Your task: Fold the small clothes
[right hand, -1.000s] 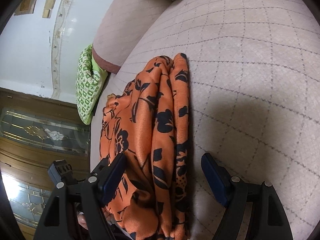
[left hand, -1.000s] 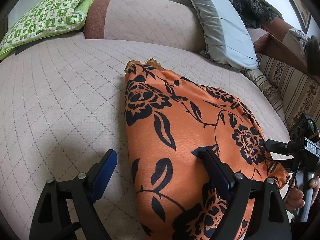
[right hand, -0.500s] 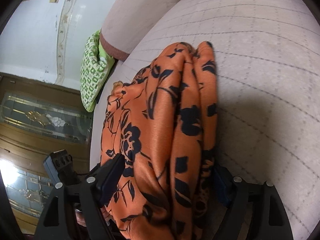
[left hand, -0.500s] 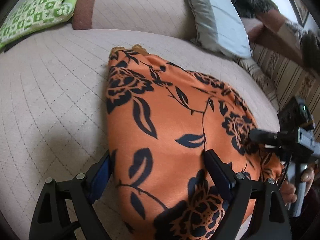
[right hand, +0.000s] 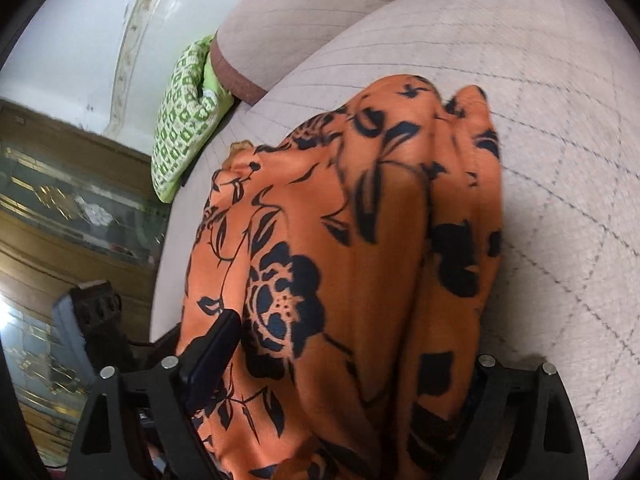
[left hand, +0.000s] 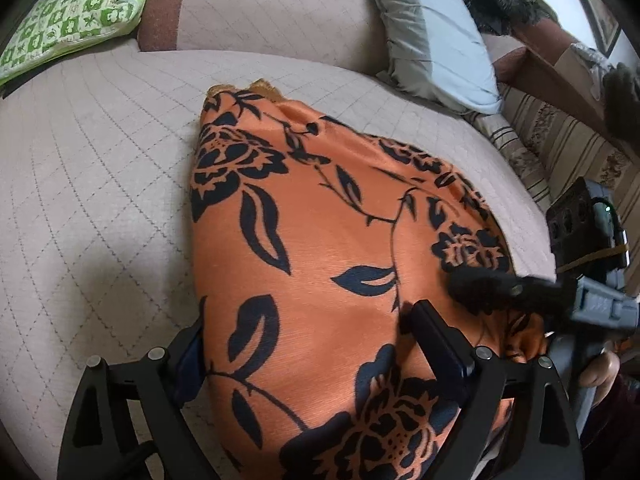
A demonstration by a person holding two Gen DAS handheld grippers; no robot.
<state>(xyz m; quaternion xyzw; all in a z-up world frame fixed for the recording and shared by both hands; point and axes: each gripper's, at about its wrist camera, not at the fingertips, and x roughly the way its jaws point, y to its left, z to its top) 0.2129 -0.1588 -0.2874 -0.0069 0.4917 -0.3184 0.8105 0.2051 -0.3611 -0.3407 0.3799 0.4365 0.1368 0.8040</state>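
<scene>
An orange garment with black flowers [left hand: 320, 248] lies folded on the quilted beige sofa seat [left hand: 92, 184]. My left gripper [left hand: 308, 352] is open, its fingers straddling the garment's near edge; the left finger is partly under the cloth. My right gripper [right hand: 348, 364] is open too, astride the bunched end of the same garment [right hand: 360, 240]; its right finger is mostly hidden by cloth. The right gripper's body shows in the left wrist view [left hand: 592, 280], at the garment's right end.
A green checked cushion [left hand: 72, 16] lies at the back left, a grey pillow [left hand: 436, 32] at the back right. The sofa backrest [left hand: 272, 12] runs behind. A striped cover [left hand: 560, 148] lies right. A wooden glazed door [right hand: 60, 208] stands beyond the seat edge.
Both grippers have moved forward onto the garment, which now lies between their fingers. The cloth has bunched up more at the right gripper's end.
</scene>
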